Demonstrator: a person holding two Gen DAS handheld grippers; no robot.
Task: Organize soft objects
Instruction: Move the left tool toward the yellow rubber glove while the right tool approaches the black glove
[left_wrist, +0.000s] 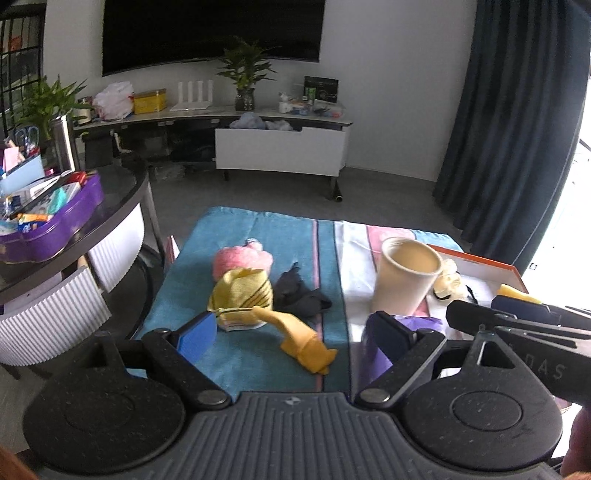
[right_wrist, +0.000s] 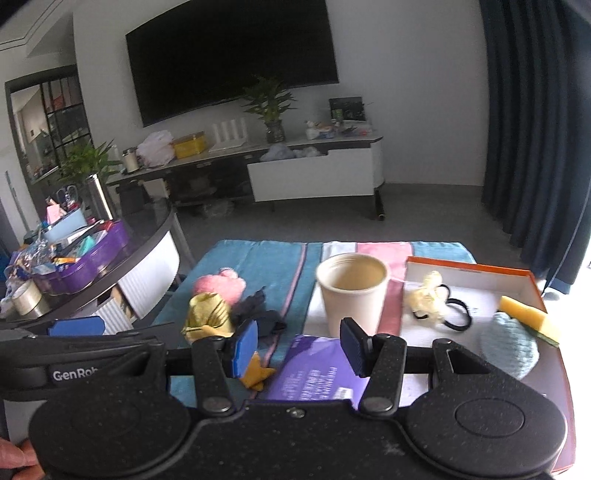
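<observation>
Left gripper (left_wrist: 295, 328) stood wide, jaws empty. Ahead-left of it lay a fuzzy pink plush (left_wrist: 240, 258), a ribbed yellow sock (left_wrist: 242, 295) and a crumpled black cloth (left_wrist: 299, 295) on terry towel (left_wrist: 258, 229). Right gripper (right_wrist: 299, 347) half-parted, holding nothing; smooth cream cup (right_wrist: 351, 291) straight ahead, cardboard box (right_wrist: 480, 269) rightward.

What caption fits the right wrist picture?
Open right gripper above a striped towel, facing a cream cup and an orange box.

Crumpled yellow cloth (left_wrist: 242, 295) beside pink plush (left_wrist: 240, 258)
</observation>
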